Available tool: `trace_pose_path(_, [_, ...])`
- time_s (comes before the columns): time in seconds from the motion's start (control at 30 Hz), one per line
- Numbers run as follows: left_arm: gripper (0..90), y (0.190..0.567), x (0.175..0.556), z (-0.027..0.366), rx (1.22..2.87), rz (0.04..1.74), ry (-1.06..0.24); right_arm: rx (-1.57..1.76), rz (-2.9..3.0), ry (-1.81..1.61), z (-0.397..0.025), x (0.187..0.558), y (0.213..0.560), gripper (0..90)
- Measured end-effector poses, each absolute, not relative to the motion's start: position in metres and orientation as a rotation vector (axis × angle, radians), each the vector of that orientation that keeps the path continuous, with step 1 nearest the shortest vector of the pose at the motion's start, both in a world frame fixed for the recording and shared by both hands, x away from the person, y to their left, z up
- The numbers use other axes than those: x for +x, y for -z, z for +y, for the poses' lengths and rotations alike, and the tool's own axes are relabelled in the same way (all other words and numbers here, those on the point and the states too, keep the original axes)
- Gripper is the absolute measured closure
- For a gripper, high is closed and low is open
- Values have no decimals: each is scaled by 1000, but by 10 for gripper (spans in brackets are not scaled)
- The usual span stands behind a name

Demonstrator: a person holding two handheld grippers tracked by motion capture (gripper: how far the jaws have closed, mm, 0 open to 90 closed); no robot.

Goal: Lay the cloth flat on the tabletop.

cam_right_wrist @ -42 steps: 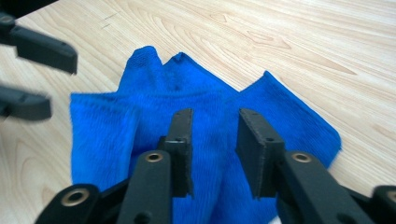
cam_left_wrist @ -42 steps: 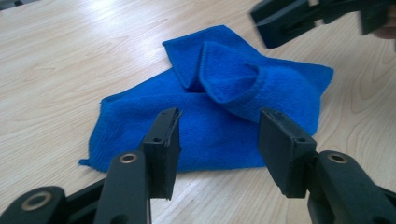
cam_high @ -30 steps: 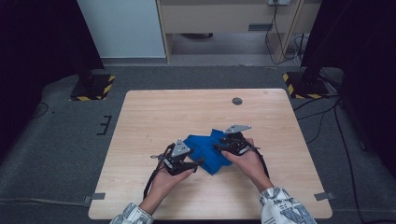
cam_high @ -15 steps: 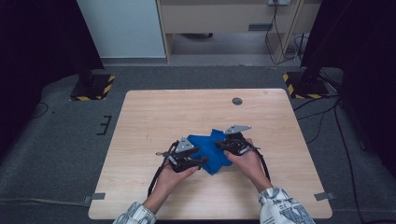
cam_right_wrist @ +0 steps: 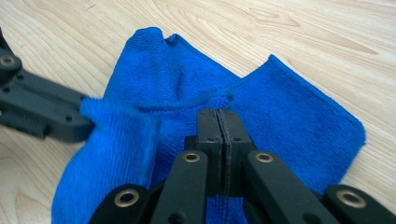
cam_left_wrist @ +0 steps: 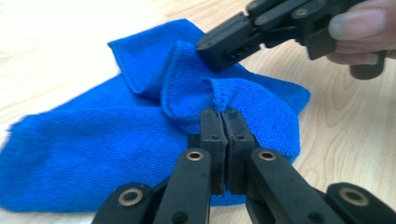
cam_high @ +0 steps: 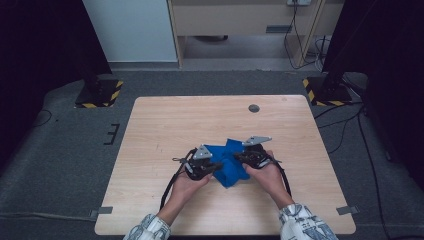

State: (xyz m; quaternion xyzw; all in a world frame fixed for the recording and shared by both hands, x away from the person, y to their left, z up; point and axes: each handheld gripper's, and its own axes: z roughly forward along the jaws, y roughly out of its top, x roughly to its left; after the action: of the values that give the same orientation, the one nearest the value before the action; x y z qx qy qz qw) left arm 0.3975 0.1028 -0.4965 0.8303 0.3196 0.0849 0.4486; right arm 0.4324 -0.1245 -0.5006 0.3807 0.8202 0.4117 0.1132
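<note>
blue cloth (cam_right_wrist: pixel 280 116), jaws pinching its fold

- Your microfibre cloth (cam_left_wrist: pixel 116 135) is solid bright blue.
- Your left gripper (cam_left_wrist: pixel 223 120) and right gripper (cam_right_wrist: pixel 217 120) have black jaws with brass-coloured rivets and grey top plates.
- Your table (cam_high: pixel 165 125) is pale wood grain.
- Your sleeves (cam_high: pixel 305 224) carry a white-and-blue pattern.
</note>
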Motion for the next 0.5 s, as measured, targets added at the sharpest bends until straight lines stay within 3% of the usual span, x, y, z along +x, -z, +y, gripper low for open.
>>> trace_pose_path(0.5, [886, 488, 409, 122, 2054, 805, -296, 1132, 2445, -1207, -136, 391, 507, 884])
